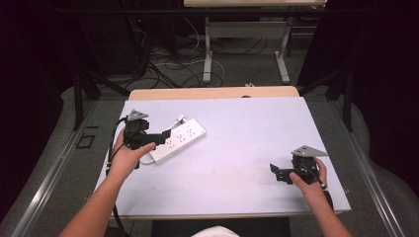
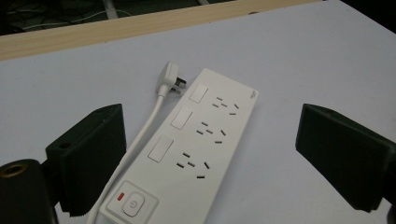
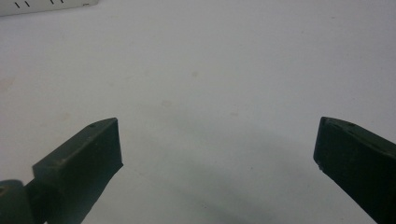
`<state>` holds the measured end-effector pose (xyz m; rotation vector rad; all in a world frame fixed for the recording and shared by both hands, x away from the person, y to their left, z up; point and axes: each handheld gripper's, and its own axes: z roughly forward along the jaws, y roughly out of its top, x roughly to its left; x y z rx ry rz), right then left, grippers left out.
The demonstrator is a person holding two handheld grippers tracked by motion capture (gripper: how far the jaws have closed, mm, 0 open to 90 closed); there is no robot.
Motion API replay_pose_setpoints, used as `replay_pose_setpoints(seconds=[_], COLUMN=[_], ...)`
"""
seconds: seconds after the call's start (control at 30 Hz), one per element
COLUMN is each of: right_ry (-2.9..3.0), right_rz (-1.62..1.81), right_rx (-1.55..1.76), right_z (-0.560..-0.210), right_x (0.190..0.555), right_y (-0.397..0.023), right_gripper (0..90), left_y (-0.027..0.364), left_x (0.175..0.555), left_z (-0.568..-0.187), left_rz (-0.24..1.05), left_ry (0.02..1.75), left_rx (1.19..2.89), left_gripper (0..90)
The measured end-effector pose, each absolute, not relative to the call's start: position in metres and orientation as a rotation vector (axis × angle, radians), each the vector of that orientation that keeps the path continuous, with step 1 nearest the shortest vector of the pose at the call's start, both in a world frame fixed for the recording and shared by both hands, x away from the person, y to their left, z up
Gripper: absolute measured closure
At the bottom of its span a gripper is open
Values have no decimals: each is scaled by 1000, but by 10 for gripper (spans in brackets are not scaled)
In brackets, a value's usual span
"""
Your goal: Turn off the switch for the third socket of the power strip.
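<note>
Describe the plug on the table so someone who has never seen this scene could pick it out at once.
On the pale table, look left of centre for the white power strip lying in front of the left gripper. Beside the strip's far end lies the white plug on its white cord: small, angled, with metal prongs, unplugged.

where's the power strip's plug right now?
The plug lies loose on the white table, left of the power strip at its far end, ahead of the open left gripper.

High view: table evenly lit from above, surroundings dark, soft overall. Left gripper view: strip sharp, jaws at the lower corners blurred. Right gripper view: dim, faint shadow at lower centre, jaws soft.
</note>
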<state>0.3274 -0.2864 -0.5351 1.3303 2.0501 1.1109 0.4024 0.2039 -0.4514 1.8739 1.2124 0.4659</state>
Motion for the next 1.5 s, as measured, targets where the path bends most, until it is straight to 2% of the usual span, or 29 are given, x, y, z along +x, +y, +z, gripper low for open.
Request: replay_pose_setpoints(seconds=[0.7, 0.93, 1.5], right_ry=[2055, 2062, 2071], right_rz=[1098, 1098, 1100], right_rx=[1329, 1324, 1321], right_z=[-536, -536, -537], right_x=[328, 328, 329], right_y=[-286, -286, -286], right_gripper=[5, 5, 6], left_y=[197, 193, 183], left_x=[423, 430, 450], left_z=[-441, -440, -444], left_rz=[446, 464, 398], left_ry=[1258, 1266, 1331], left_rx=[1867, 1880, 1865], left_gripper=[217, 238, 291])
